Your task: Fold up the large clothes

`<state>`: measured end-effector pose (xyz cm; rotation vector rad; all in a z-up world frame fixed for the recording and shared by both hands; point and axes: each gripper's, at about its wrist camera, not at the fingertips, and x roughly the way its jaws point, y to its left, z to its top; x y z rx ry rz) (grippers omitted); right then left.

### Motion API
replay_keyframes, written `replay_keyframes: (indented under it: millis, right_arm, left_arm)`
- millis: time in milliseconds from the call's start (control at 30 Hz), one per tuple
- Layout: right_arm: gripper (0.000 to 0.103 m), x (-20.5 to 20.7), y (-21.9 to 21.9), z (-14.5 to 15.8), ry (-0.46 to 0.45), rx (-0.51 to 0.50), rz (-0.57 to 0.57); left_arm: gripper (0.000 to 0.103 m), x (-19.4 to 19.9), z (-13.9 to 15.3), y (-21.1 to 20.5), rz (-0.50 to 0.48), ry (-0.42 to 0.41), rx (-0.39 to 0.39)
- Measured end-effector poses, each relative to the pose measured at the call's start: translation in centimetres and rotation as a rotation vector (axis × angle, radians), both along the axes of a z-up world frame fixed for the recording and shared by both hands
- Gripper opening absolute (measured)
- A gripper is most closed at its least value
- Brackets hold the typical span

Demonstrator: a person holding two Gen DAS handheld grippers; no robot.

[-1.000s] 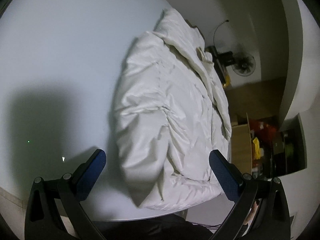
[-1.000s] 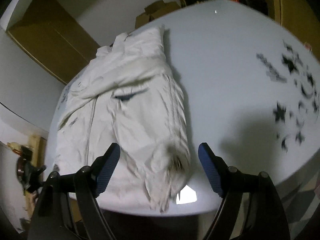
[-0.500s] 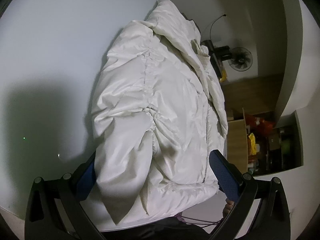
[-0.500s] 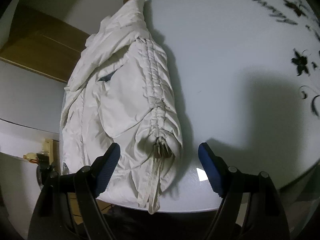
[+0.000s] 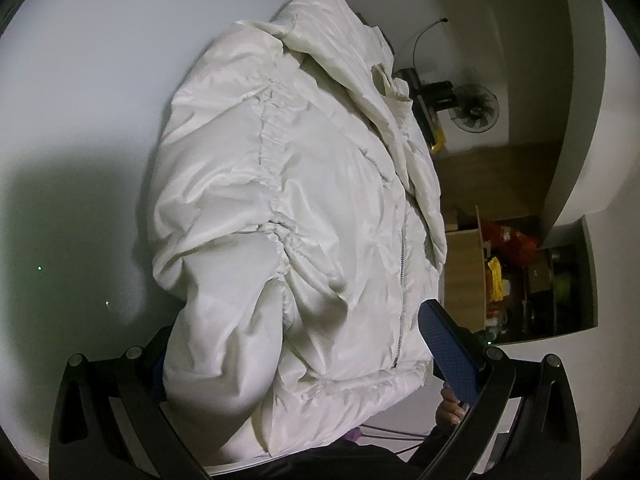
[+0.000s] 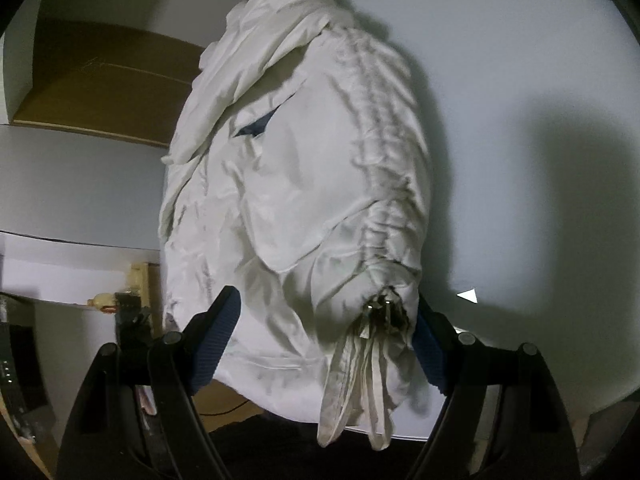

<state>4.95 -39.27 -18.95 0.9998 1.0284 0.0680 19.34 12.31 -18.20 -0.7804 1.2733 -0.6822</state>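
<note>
**White jacket lying between both pairs of spread jaws**

The white jacket (image 5: 304, 208) is lying bunched on the pale surface (image 5: 80, 100), its near hem reaching the edge closest to the cameras. The left gripper (image 5: 296, 344) is standing released, jaws spread wide; the jacket's lower sleeve is sitting between them and covering the left-hand pad almost entirely, so whether that pad is touching fabric is hard to tell. Just below the right-hand pad, part of a hand (image 5: 450, 410) is peeking out, mostly cut off. The right gripper (image 6: 320, 332) is also standing released, jaws wide, straddling the gathered cuff and its dangling drawstrings (image 6: 360, 380); fabric is hiding much of its right-hand pad. Beyond the jaws the collar end is blurring into shadow.
</note>
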Motion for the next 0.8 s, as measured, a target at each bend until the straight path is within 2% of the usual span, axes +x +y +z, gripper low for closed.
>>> replay_keyframes:
  millis: [100, 167, 200, 233, 300, 333, 400, 467, 500, 567, 800]
  right_arm:
    - [0.081, 0.6, 0.5, 0.0, 0.006, -0.005, -0.001]
    - [0.078, 0.9, 0.9, 0.1, 0.012, -0.024, 0.000]
    - [0.069, 1.1, 1.1, 0.1, 0.015, -0.038, 0.005]
    - [0.052, 1.1, 1.1, 0.1, 0.019, -0.050, 0.005]
    - [0.028, 1.2, 1.0, -0.5, 0.040, -0.076, -0.014]
    - [0.024, 1.2, 0.8, -1.0, 0.036, -0.048, -0.029]
    - [0.020, 0.9, 0.5, -1.5, 0.026, -0.025, -0.043]
    - [0.018, 0.6, 0.4, -1.6, 0.013, -0.026, -0.055]
    - [0.016, 0.5, 0.4, -1.7, 0.008, -0.023, -0.063]
    - [0.015, 0.1, 0.4, -1.9, -0.008, -0.024, -0.079]
    - [0.012, -1.3, 0.4, -0.9, -0.066, -0.045, -0.082]
  left_arm:
    - [0.103, 0.0, 0.0, -0.3, 0.006, 0.006, -0.001]
    - [0.101, 0.1, -0.3, 0.0, 0.029, 0.022, -0.027]
    - [0.101, 0.2, -0.4, 0.0, 0.032, 0.026, -0.037]
    - [0.101, 0.2, -0.4, -0.1, 0.030, 0.026, -0.040]
    - [0.101, 0.3, -0.2, -0.2, 0.028, 0.017, -0.031]
    - [0.099, 0.2, 0.1, -0.4, 0.018, 0.001, -0.012]
    - [0.082, 0.1, 0.2, -0.8, 0.006, -0.018, 0.042]
    - [0.035, 0.2, -0.2, -0.8, 0.019, -0.006, 0.110]
    - [0.026, 0.2, -0.6, -0.7, 0.028, 0.008, 0.125]
    - [0.019, 0.3, -1.2, -0.5, 0.025, 0.023, 0.102]
    - [0.013, -1.2, -0.4, -0.9, 0.020, -0.009, 0.145]
